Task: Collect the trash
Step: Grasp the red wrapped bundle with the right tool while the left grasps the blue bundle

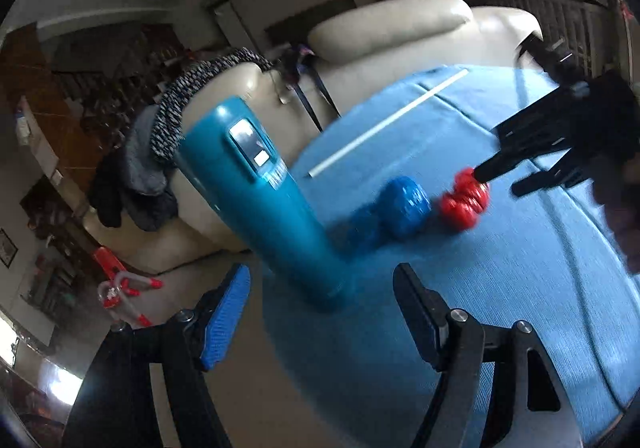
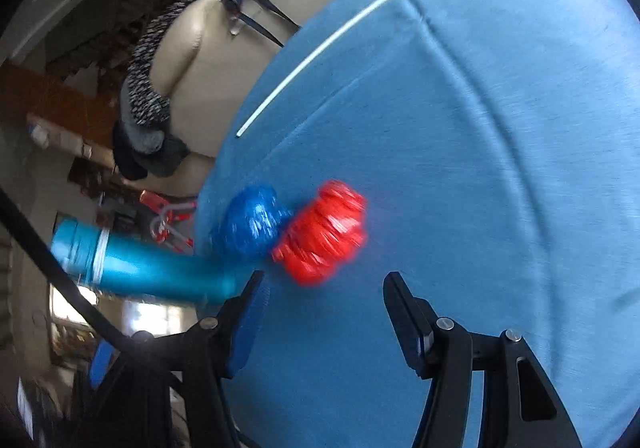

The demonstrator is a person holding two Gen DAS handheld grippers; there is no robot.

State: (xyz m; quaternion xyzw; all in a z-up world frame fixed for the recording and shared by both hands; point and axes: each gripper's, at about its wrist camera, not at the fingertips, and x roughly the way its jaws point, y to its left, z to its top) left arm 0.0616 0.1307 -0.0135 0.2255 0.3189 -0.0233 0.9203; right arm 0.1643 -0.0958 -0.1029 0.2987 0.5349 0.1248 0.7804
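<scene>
Tablecloth (image 2: 480, 168) is mid blue, with a thin white straw (image 2: 340, 32) on it. One shiny crumpled wrapper (image 2: 324, 232) is bright red, the other wrapper (image 2: 252, 224) deep blue, foil maybe, it's blurry. Bottle (image 1: 260, 200) is teal. Sofa (image 1: 400, 32) cream, speckled black-and-white knit (image 1: 188, 100) on it.

The left claw (image 1: 322, 290) has two black angular fingers on black linkage arms, with round silver screw heads at the pivots. Its left finger carries a bright blue ribbed pad (image 1: 224, 320); the other finger shows only its dark back. The right claw (image 2: 322, 298) is built alike: black arms with triangular cut-outs, silver screws, and a blue textured pad (image 2: 250, 322) on its left finger. From the left wrist view, the right claw (image 1: 504, 178) appears as black slotted fingers.
</scene>
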